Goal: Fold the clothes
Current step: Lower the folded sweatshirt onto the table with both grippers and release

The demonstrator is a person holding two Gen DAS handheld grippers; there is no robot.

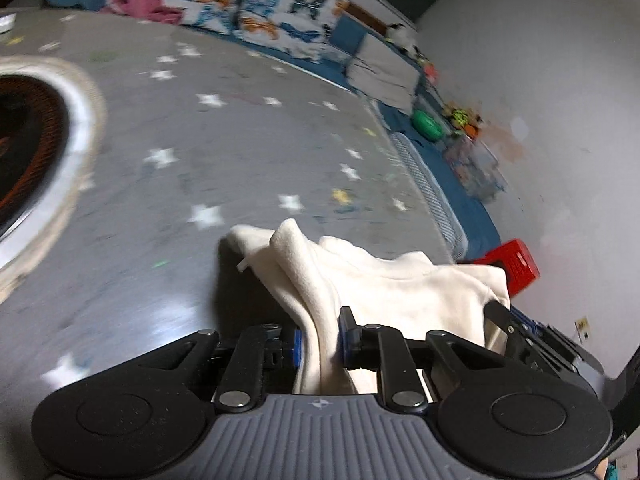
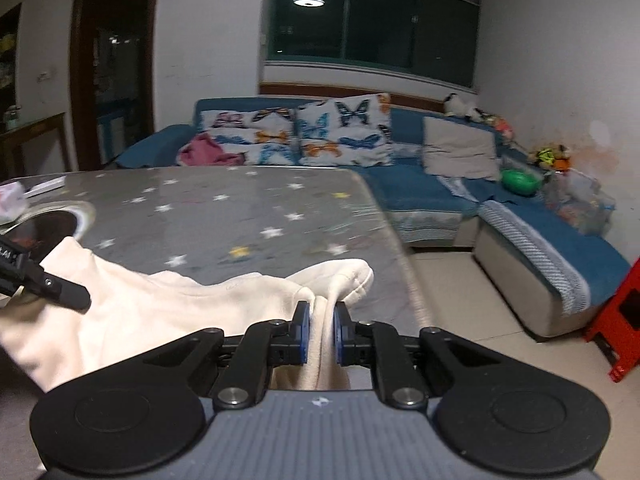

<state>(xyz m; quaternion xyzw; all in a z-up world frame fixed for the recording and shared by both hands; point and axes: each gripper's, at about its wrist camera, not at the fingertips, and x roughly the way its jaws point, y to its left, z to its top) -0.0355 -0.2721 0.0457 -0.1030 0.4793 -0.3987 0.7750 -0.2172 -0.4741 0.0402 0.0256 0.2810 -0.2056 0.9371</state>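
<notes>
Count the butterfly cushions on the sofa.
2. Both lean on the sofa backrest, side by side: left cushion next to a pink cloth, right cushion beside it. A plain grey cushion sits further right. More may be hidden.

light: dim indoor, ceiling lamp reflected in window
glare: sheen on table
blur: motion smear, left view worst
edges: fisheye bending, dark corners

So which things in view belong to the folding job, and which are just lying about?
Job:
cream garment
left gripper, shut on it
right gripper, shut on it
star-patterned table

Lying about:
butterfly cushions
pink cloth
green ball
red stool
</notes>
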